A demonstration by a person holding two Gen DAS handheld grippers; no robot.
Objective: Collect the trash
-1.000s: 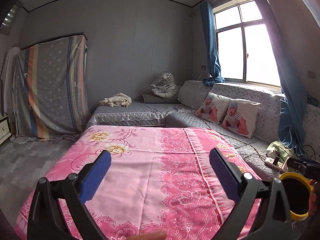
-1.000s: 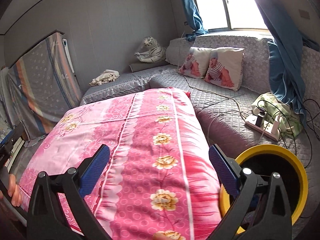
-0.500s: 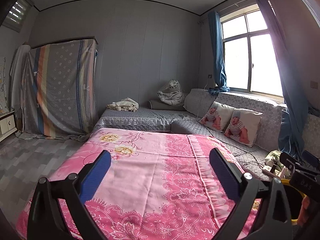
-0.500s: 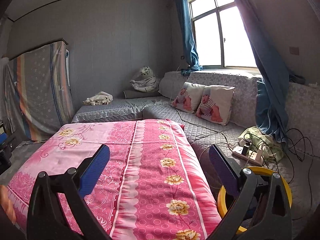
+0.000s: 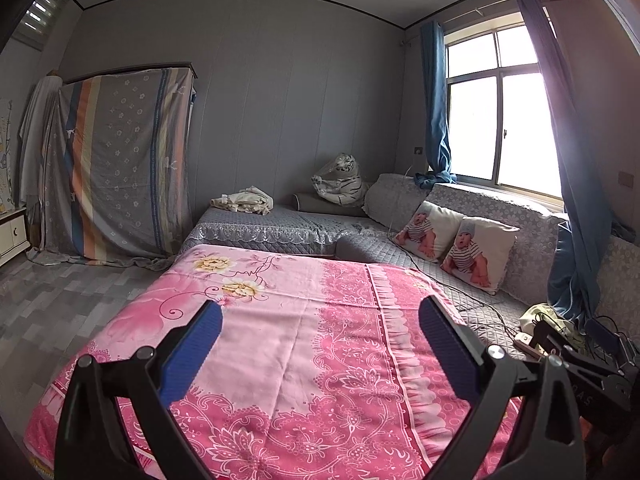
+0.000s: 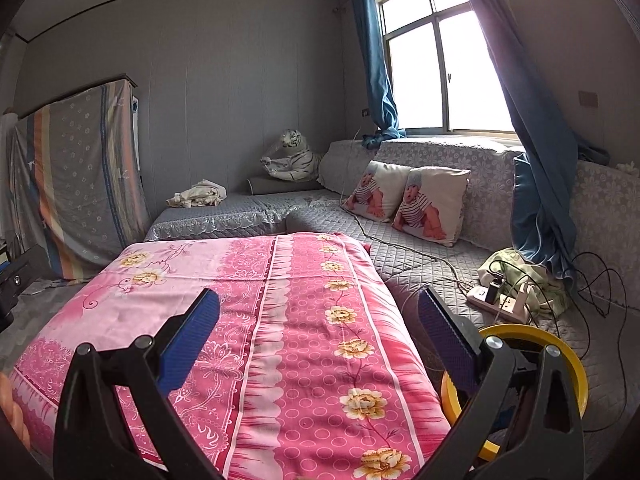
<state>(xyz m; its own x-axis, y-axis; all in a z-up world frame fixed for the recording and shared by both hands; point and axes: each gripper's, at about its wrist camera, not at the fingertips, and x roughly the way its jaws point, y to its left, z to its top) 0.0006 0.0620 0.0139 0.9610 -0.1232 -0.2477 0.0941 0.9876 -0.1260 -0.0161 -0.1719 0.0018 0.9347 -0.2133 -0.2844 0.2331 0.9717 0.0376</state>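
Left wrist view: the left gripper [image 5: 320,344] fills the lower part of the frame, its two blue-padded fingers [image 5: 192,354] spread wide apart with nothing between them. Beyond the fingers lies a pink floral bedspread [image 5: 288,344] that covers a low surface across the centre of the frame. At the lower right edge, part of the right gripper [image 5: 588,364] shows as a dark frame.

Right wrist view: the right gripper [image 6: 320,340] occupies the lower part of the frame, fingers likewise spread apart and holding nothing. The yellow-rimmed bin [image 6: 568,356] stands at the lower right, just beside the bedspread and partly hidden behind the right finger; its dark interior cannot be made out. No piece of trash can be told apart in either view.

Surroundings: a grey quilted sofa [image 6: 420,264] runs along the right side and the far end of the room. Two baby-print cushions [image 6: 404,204] lean against its back at centre right. A white power strip [image 6: 500,300] with plugs and trailing cables lies on the sofa seat near the bin. A plush white tiger [image 5: 340,184] sits at the far corner, and a crumpled cloth [image 5: 244,202] lies to its left. Blue curtains [image 6: 536,160] flank the window [image 6: 436,64] at upper right. A striped sheet [image 5: 120,160] drapes tall furniture at the left.
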